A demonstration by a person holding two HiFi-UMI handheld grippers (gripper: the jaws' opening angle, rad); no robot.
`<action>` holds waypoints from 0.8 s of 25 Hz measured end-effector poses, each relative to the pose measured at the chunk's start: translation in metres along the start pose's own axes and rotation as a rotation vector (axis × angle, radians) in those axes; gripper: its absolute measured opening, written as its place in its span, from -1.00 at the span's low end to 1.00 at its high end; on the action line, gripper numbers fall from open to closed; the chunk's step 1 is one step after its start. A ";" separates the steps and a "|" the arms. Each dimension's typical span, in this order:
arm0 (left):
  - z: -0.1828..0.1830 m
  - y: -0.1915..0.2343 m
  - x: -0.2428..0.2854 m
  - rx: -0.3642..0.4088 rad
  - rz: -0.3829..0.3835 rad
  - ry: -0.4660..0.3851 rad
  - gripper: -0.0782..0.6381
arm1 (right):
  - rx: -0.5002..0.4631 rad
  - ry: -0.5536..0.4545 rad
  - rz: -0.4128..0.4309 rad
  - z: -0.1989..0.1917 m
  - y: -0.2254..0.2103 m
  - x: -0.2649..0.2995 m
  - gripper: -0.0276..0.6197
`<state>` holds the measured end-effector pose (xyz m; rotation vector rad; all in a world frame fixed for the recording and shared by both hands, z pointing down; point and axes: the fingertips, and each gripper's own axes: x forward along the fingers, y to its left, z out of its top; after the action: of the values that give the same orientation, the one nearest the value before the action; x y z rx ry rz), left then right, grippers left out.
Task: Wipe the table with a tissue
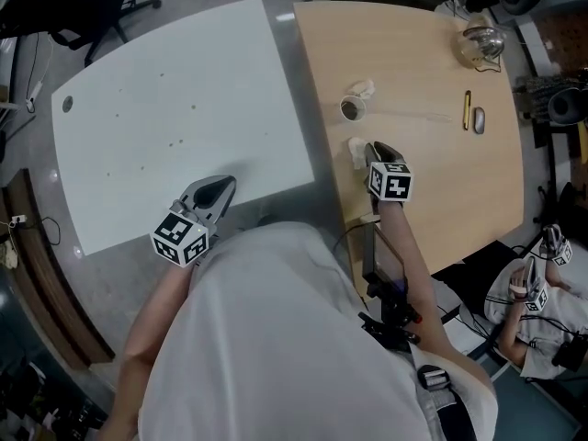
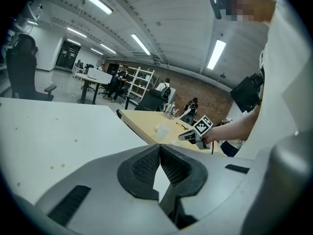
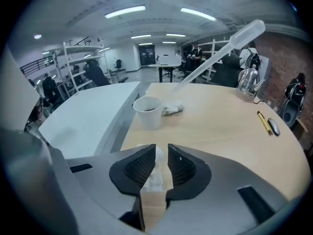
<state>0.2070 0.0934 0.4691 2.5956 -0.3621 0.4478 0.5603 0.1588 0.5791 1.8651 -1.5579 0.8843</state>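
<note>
On the wooden table (image 1: 432,182) lies a folded white tissue (image 1: 356,152). My right gripper (image 1: 374,147) rests just right of it. In the right gripper view the tissue (image 3: 154,173) stands between the two pads, and the right gripper (image 3: 162,153) is shut on it, with a narrow gap left between the pads. Over the near edge of the white table (image 1: 165,108) hangs my left gripper (image 1: 225,185). Its tips meet and hold nothing in the left gripper view (image 2: 159,148).
A paper cup (image 1: 352,108) with dark liquid and a crumpled tissue (image 1: 365,88) sit beyond the right gripper. A clear dropper (image 3: 220,53) slants up behind the cup. Further right are a pen (image 1: 467,108), a mouse (image 1: 479,119) and a kettle (image 1: 481,44). Small spots dot the white table.
</note>
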 end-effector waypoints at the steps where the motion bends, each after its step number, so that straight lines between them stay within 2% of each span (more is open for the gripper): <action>1: 0.001 0.000 0.002 0.002 -0.001 0.002 -0.76 | -0.006 0.024 0.024 -0.004 0.002 0.005 -0.72; 3: 0.004 -0.001 0.005 0.006 -0.001 0.003 -0.76 | -0.022 0.072 0.061 -0.013 0.007 0.014 -0.61; 8: 0.007 -0.001 0.010 0.012 0.006 0.012 -0.76 | -0.019 0.129 0.120 -0.029 0.020 0.023 -0.51; 10: 0.006 -0.001 0.012 0.012 0.009 0.018 -0.76 | -0.048 0.136 0.133 -0.030 0.028 0.024 -0.51; 14: 0.008 -0.001 0.016 0.015 0.011 0.026 -0.76 | -0.191 0.156 0.137 -0.030 0.045 0.026 -0.52; 15: 0.010 -0.001 0.017 0.016 0.010 0.026 -0.76 | -0.219 0.158 0.133 -0.030 0.047 0.025 -0.57; 17: 0.013 -0.002 0.021 0.020 0.008 0.025 -0.76 | -0.245 0.152 0.126 -0.029 0.049 0.025 -0.64; 20: 0.015 -0.003 0.024 0.026 0.006 0.025 -0.76 | -0.234 0.127 0.121 -0.027 0.049 0.023 -0.67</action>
<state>0.2335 0.0839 0.4645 2.6124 -0.3577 0.4901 0.5109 0.1563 0.6133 1.5361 -1.6326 0.8162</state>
